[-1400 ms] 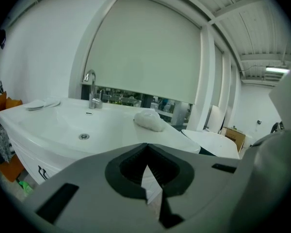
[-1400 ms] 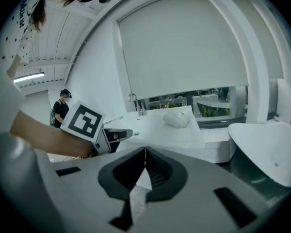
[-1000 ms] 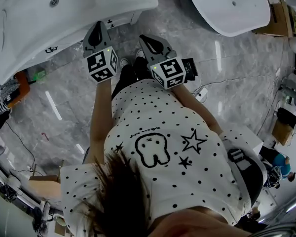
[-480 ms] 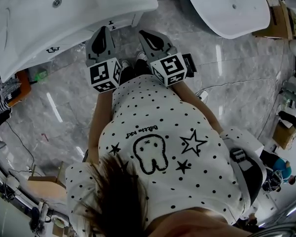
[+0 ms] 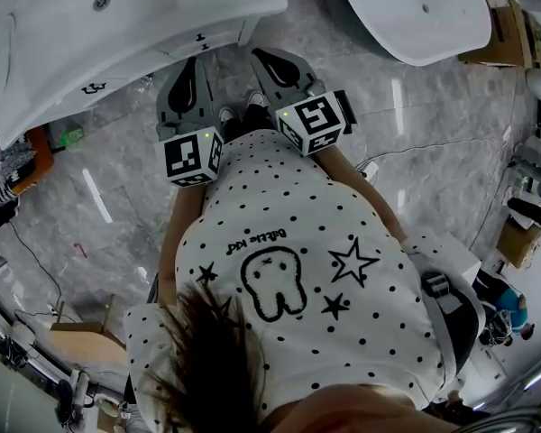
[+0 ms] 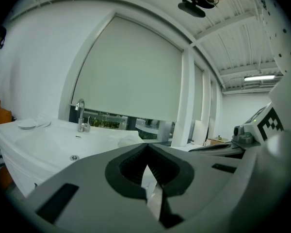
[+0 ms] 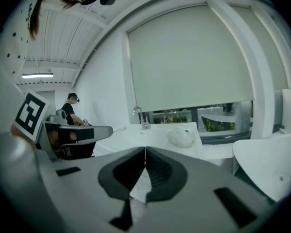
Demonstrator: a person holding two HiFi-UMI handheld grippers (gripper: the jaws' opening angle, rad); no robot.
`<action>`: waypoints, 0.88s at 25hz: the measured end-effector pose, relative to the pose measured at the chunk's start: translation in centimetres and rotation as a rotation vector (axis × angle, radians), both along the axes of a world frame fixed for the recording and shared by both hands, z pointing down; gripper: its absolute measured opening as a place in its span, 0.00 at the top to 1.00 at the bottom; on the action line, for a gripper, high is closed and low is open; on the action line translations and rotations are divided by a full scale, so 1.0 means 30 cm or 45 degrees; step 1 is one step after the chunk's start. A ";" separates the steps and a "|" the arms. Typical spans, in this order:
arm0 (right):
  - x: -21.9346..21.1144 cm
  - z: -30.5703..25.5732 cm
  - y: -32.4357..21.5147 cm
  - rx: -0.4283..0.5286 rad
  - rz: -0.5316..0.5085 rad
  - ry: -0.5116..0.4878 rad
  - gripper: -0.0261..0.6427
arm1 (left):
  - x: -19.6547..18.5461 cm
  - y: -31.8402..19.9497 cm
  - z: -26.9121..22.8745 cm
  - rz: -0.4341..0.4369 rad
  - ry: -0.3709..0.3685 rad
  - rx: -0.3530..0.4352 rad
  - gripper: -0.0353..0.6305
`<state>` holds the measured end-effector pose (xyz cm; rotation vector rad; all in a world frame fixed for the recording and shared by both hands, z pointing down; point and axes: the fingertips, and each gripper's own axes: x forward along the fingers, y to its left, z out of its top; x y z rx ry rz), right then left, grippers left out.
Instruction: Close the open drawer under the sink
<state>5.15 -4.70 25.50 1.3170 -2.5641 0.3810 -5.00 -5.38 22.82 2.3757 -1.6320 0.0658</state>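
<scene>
The drawer (image 5: pixel 140 69) shows only as a white front with small dark handles, tucked just under the sink (image 5: pixel 162 7) rim at the upper left of the head view. From this steep angle I judge it flush or nearly so; I cannot tell whether any gap is left.

The sink's front edge runs diagonally across the top of that view. To the right a second white basin (image 5: pixel 415 16) stands well apart, so a band of grey marbled floor (image 5: pixel 117 179) lies open between them (plenty of room to back away or step in again).

The left gripper (image 5: pixel 197 61) and right gripper (image 5: pixel 258 55) are held side by side in front of my operator's chest, tips near the drawer front but not visibly touching it. Both point roughly level, so their own views look over the sink top at the faucet (image 6: pixel 80 115) instead of the drawer. Each pair of fingers is pressed together with nothing between them, which suits pushing a flat panel, not gripping.
</scene>
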 end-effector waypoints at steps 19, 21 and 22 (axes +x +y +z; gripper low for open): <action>-0.090 -0.042 0.127 0.012 0.012 -0.035 0.94 | -0.086 0.164 0.032 0.086 0.008 -0.043 0.94; -0.101 -0.033 0.143 0.005 0.024 -0.037 0.94 | -0.099 0.185 0.038 0.094 -0.012 -0.041 0.94; -0.107 -0.027 0.150 0.002 0.028 -0.039 0.94 | -0.108 0.192 0.039 0.095 -0.012 -0.038 0.94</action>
